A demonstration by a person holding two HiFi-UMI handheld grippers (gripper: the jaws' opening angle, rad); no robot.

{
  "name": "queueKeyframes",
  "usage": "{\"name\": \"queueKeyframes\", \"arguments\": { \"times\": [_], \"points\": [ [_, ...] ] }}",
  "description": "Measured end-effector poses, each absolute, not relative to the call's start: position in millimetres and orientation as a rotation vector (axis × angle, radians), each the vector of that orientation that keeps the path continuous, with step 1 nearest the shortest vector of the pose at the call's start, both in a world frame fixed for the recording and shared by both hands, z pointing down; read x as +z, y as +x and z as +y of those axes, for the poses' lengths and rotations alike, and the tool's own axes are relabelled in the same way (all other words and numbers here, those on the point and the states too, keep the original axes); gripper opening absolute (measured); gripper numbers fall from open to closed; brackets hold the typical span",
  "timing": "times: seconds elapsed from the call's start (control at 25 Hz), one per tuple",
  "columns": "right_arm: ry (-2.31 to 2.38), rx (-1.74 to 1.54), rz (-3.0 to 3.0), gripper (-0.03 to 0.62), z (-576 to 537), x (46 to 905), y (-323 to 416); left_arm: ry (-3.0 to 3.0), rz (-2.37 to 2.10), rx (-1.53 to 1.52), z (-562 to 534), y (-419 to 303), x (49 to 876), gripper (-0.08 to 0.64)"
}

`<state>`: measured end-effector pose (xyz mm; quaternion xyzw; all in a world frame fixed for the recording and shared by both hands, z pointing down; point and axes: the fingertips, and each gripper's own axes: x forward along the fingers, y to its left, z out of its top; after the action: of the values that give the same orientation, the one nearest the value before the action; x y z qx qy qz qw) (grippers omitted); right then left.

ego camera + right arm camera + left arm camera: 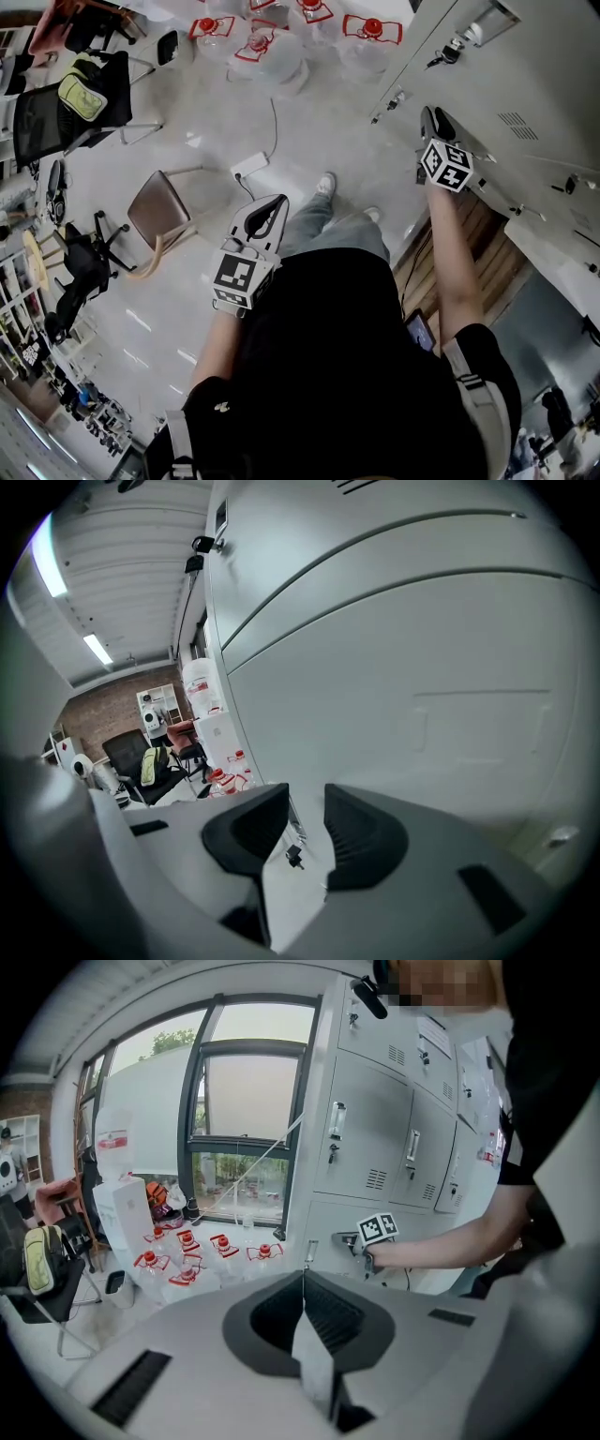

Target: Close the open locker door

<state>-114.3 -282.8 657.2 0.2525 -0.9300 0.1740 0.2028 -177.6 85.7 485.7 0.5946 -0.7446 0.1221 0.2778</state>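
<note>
Seemingly pinching door (422, 667), right tool (305, 797) half-open

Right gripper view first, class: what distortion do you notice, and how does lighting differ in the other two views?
Right gripper view: fisheye bows the seams above the locker door into arcs, corners go dark. Left gripper view: the bright window backlights the room. Head view: light streaks glare off the glossy floor.
</note>
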Motion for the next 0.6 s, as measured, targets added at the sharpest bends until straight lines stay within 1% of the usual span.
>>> {"name": "queueKeyframes", "arguments": {
  "times": [0.36,0.6],
  "points": [
    [0.691,0.468,-2.640,0.117,-247,611,-97,1.744,-1.939,0.307,57,-178,473,0.023],
    [0.680,0.428,-2.670,0.097,-208,569,-61,1.912,-1.849,0.289,20,-161,465,0.023]
  ]
}}
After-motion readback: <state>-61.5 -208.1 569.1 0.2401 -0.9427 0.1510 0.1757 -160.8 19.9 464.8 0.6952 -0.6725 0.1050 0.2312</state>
